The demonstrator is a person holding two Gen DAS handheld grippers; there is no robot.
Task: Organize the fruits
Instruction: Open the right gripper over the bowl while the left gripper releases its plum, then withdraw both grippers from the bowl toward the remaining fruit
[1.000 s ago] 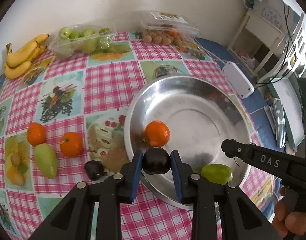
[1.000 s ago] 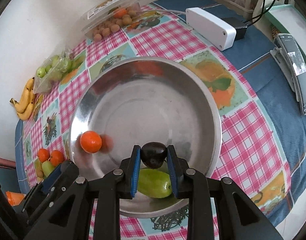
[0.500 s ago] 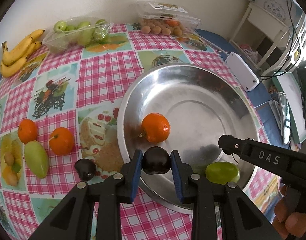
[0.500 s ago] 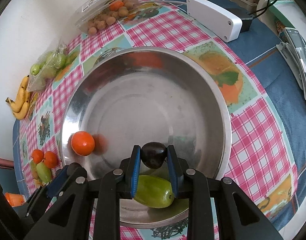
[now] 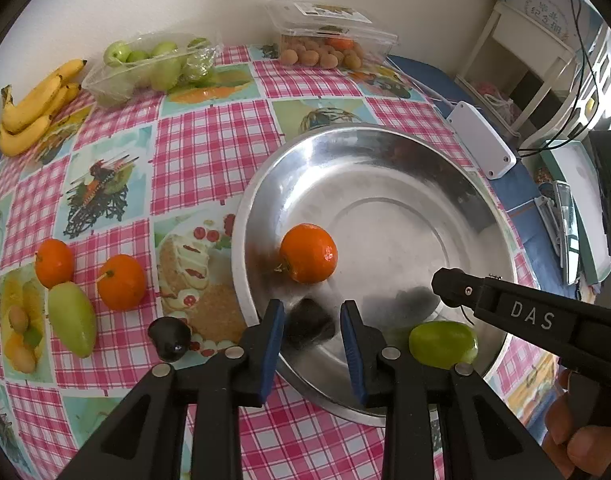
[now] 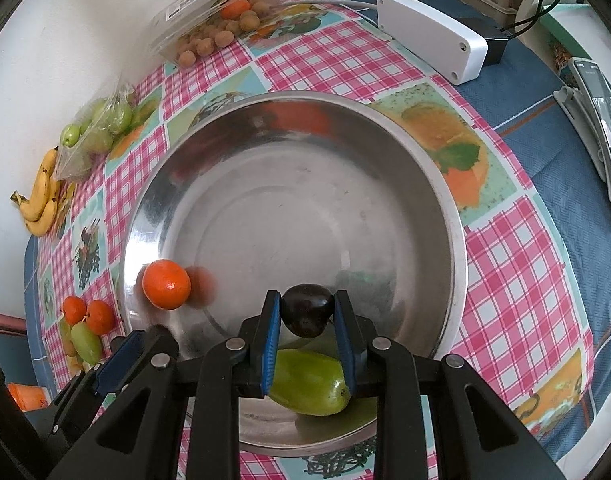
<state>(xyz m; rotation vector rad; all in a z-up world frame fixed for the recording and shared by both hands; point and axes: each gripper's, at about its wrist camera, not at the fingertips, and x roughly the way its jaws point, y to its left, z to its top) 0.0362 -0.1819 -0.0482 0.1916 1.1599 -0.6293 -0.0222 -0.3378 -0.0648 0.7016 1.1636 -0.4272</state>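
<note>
Plum (image 5: 309, 322) below the left gripper (image 5: 312, 322) shows only as a dark motion-smeared blob on the near slope of the steel bowl (image 5: 385, 152), its outline too blurred to tell whether it rests there or is in the air; the blue pads (image 5: 274, 322) stand wide on either side and touch nothing. From the left wrist camera the right gripper's (image 6: 307, 312) tip is cut off behind its own black arm, so its plum cannot be seen there. The right wrist camera shows that second plum (image 6: 306, 310) clamped between narrow pads, above the bowl floor, partly masking a green fruit (image 6: 311, 380) lying by the near rim. An orange (image 6: 166, 284) sits at the bowl's left side, its reflection blurred beside it
</note>
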